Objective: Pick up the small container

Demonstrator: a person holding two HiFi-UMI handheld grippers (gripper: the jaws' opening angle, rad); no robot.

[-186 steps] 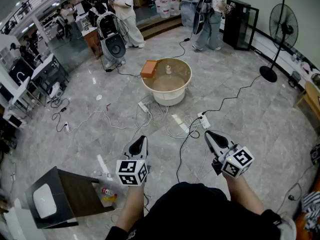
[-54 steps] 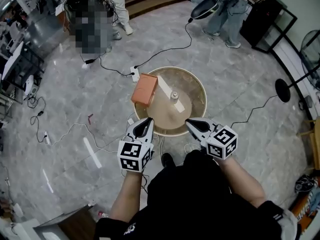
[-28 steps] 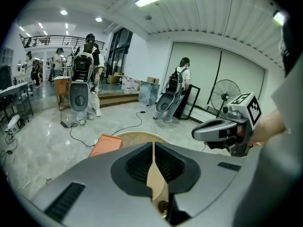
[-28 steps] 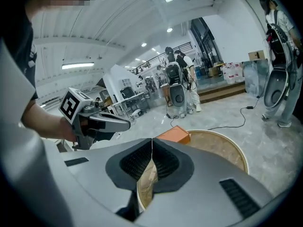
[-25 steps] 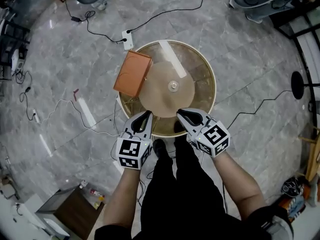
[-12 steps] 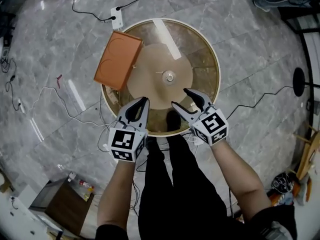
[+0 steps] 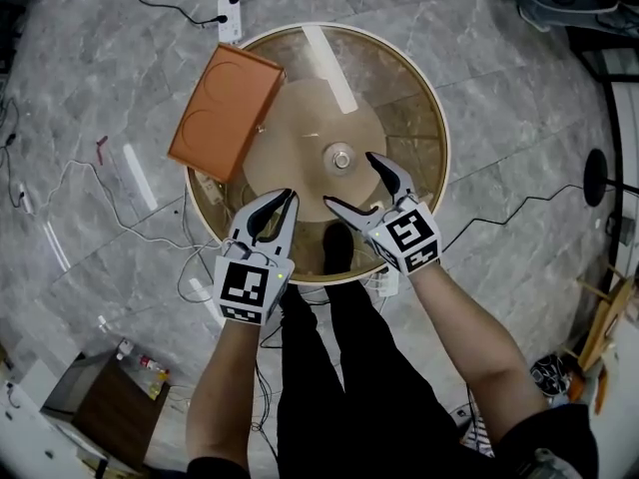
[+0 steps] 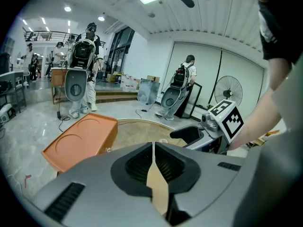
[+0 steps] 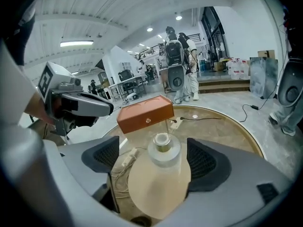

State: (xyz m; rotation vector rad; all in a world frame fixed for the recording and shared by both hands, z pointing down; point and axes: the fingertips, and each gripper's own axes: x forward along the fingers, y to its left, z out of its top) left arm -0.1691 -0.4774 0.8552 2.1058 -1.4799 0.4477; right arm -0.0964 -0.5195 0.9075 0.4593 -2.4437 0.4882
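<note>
You are opening the fingers point(image 9: 203, 162) of your right gripper point(image 7: 349, 180) around the container point(image 9: 163, 148), left gripper point(image 7: 284, 199) fingers pressing together.

Left gripper point(image 7: 288, 199) jaws together, right gripper point(image 7: 351, 181) opening, small container point(image 7: 341, 156) between jaws

The small container point(image 7: 341, 156), a squat clear jar with a pale round top, stands upright at the centre of the tan disc point(image 7: 295, 138) on the round table point(image 7: 445, 158).
</note>
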